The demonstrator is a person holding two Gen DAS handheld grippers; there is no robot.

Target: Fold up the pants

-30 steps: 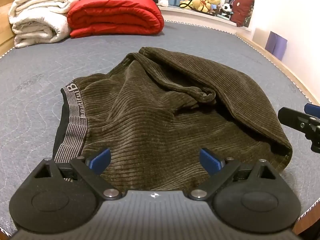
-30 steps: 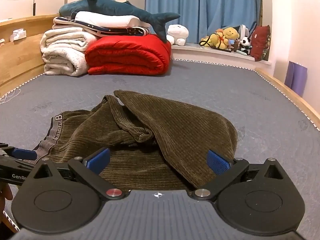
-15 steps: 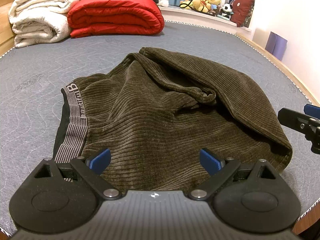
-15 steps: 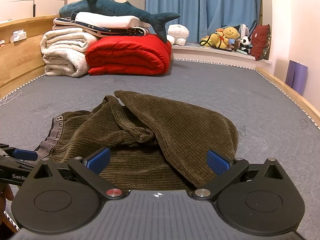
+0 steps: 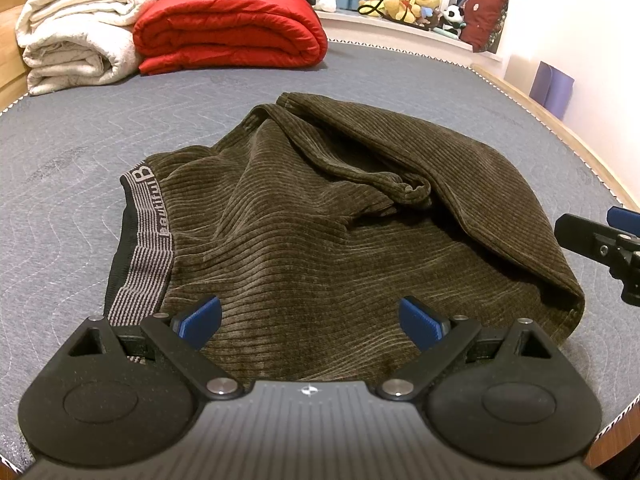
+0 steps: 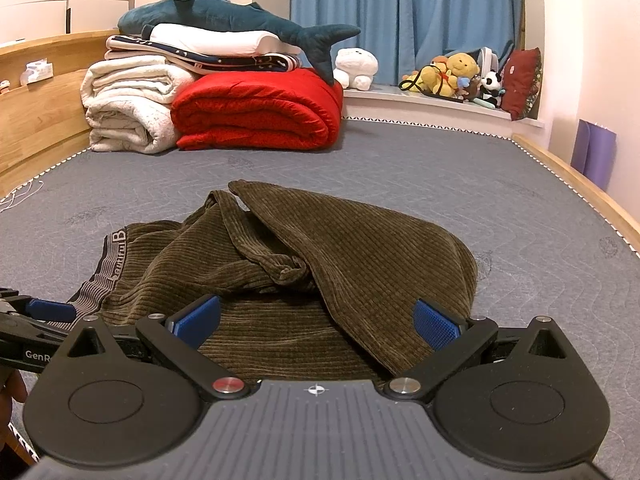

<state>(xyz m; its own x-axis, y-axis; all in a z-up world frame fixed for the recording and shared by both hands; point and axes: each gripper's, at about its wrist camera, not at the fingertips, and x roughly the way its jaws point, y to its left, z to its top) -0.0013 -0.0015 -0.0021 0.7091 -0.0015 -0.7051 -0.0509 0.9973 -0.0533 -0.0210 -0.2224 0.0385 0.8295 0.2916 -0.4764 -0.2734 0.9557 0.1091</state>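
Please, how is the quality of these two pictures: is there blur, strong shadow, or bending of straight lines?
Left wrist view: sharp; the bed edge bends from the fisheye; a dark shadow lies under the fold of the pants. Right wrist view: also sharp, warm light, no glare; the curtain looks clear, corners are cut round.

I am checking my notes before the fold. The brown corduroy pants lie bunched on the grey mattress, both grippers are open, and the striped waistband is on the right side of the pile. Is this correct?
One detail is wrong: the striped waistband is on the left side of the brown corduroy pants, as the left wrist view shows. The pants do lie bunched on the grey mattress, and the left gripper and right gripper both have open jaws.
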